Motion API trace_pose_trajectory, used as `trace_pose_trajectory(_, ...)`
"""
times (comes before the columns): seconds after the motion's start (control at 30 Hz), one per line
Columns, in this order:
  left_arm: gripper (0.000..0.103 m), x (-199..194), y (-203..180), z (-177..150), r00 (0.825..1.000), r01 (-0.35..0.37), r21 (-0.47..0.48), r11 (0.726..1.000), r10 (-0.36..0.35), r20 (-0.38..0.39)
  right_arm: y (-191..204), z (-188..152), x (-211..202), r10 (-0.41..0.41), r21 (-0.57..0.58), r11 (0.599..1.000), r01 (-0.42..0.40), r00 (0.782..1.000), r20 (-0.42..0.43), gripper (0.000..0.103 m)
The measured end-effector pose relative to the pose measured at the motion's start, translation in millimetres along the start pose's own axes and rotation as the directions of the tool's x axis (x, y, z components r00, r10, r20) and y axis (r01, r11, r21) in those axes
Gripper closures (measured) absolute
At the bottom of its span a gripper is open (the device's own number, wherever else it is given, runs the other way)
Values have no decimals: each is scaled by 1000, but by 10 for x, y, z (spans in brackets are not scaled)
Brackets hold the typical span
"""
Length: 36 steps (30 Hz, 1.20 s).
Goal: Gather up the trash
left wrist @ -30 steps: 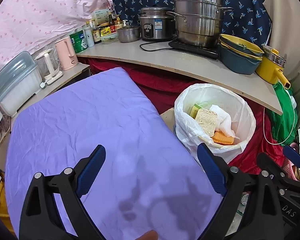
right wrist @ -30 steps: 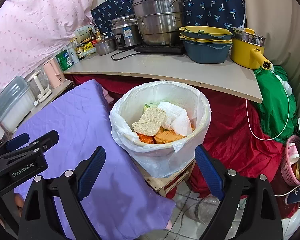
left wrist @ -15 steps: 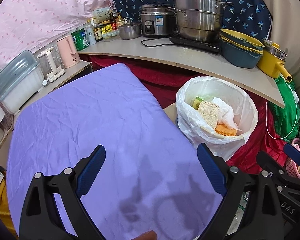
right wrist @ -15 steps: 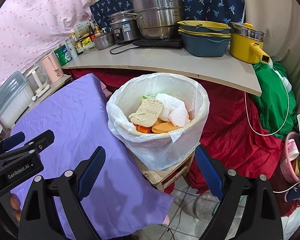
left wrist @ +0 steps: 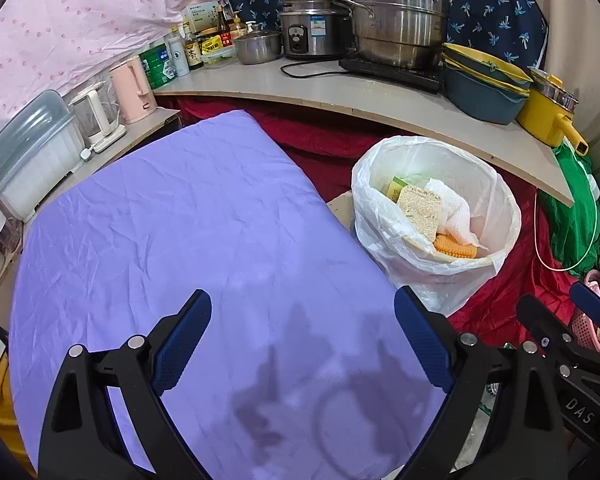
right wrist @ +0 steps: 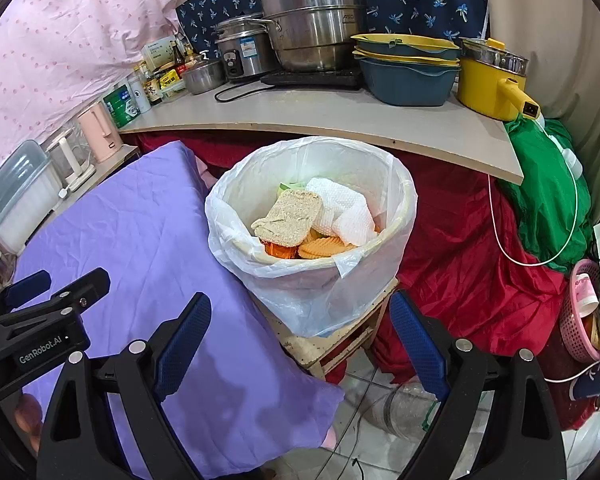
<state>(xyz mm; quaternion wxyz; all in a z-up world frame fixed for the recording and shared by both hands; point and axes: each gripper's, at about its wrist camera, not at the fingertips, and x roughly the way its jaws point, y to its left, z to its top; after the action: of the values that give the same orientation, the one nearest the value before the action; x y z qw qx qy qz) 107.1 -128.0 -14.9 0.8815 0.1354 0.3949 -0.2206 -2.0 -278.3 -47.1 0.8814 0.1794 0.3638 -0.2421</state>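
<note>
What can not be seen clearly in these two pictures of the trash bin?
- Trash under the brown sponge and white paper towel, both views: the top pieces cover it.
- The trash bin itself: the white bag wraps it.
- Bottle labels, left view: too small to read.
- Floor under the purple cloth: covered.
- Right claw handle: cut off by the lower edge.

The left gripper bears the white lettering "GenRobot.AI" on its black body. The right gripper bears the letters "DAS" on its body. Labels on the shelf bottles and the rice cooker are too small to read.
</note>
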Motion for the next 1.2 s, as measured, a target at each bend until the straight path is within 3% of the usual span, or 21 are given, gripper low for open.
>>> trace_pose_trajectory(1.2,15,77,-11,-104,1000,6,-5,1000,-6,-25,-12,-74,42,-11,-7,1000,11,1000,7,16)
